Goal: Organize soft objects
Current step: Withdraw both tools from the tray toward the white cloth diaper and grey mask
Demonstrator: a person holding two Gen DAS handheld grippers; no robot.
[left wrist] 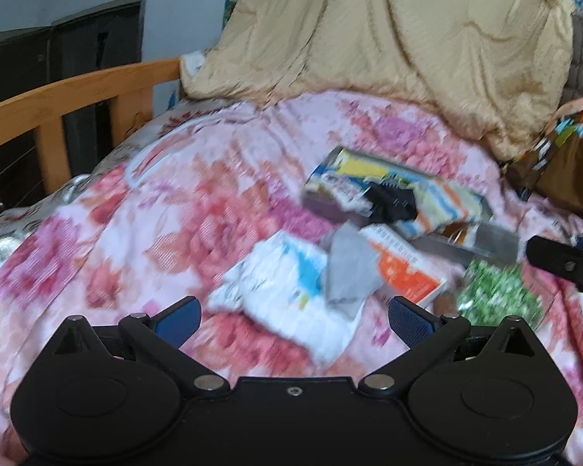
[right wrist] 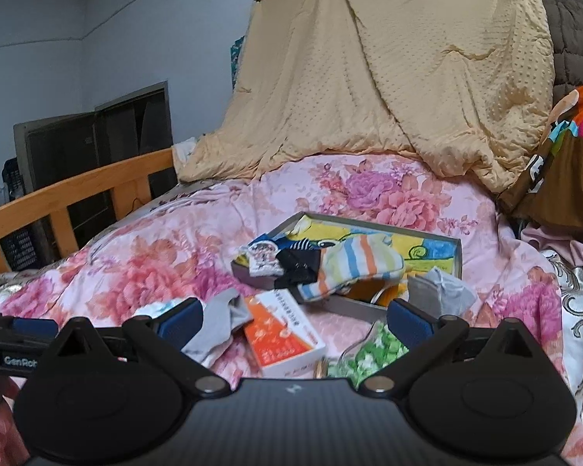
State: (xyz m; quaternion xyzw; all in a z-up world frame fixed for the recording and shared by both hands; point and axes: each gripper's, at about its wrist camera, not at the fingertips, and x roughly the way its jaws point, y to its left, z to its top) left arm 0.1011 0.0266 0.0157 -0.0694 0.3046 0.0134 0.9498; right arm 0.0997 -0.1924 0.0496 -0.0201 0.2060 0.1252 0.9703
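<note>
On the bed, the left gripper hovers low, jaws apart and empty, facing a limp grey sock draped between a white packet and an orange box; pinch its bunched middle. The right gripper hovers likewise apart, near the tray holding a striped sock.

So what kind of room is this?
Most likely a bedroom. There's a bed with a wooden rail, a flowery quilt spread over it, and a big yellow blanket heaped at the back. Socks lie on the quilt.
</note>
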